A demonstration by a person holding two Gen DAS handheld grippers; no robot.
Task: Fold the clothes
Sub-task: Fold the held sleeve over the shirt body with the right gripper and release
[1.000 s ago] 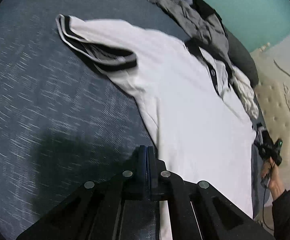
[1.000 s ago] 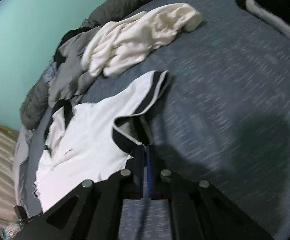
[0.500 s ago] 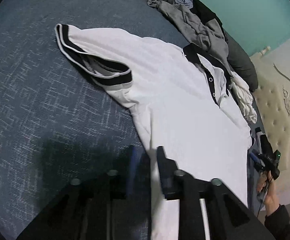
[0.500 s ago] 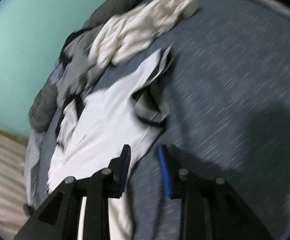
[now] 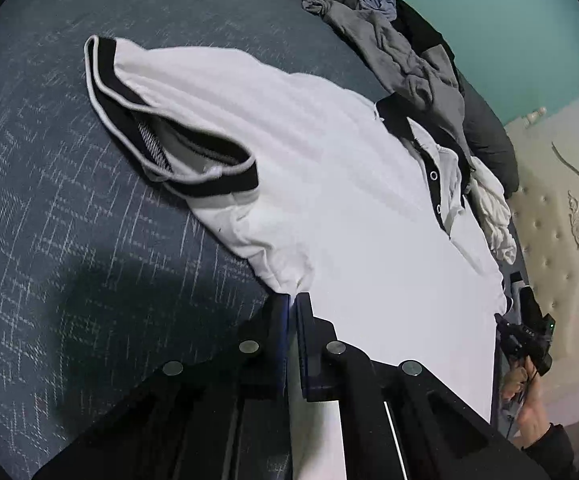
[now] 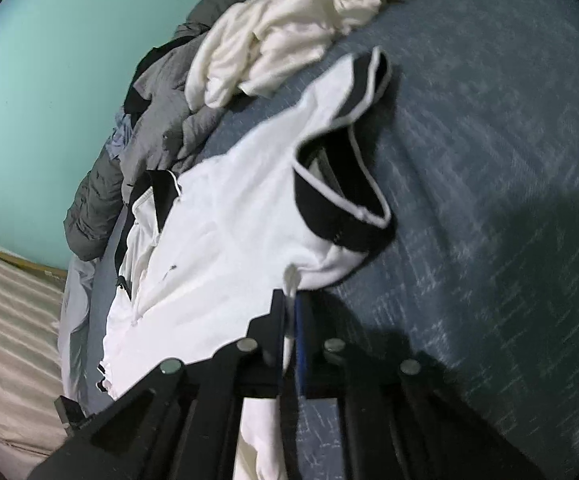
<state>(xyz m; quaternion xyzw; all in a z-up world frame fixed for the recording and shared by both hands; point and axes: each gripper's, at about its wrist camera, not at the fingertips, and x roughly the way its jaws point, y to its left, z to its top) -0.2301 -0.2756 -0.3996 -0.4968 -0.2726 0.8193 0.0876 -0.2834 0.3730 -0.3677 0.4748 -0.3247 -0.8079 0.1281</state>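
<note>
- Left wrist view: your left gripper [image 5: 292, 300] has its fingers pinching the side edge of the white polo shirt [image 5: 329, 208], just below the black-trimmed sleeve [image 5: 161, 128].
- Right gripper [image 6: 289, 300] fingers pinch the opposite edge.
- Shirt's spread flat on the blue bed [image 5: 49, 200], a clothes pile [image 6: 273, 28] at the far side.

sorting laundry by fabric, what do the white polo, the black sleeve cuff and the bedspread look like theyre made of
White polo: looks like soft matte knit, probably cotton; it drapes and bunches where each claw pinches its side seam.
Black sleeve cuff: seems a ribbed knit band with a white edge stripe; ribbing shows inside the opening.
Bedspread: appears a woven blue-grey cloth, matte, flecked with pale crosshatch threads.
</note>
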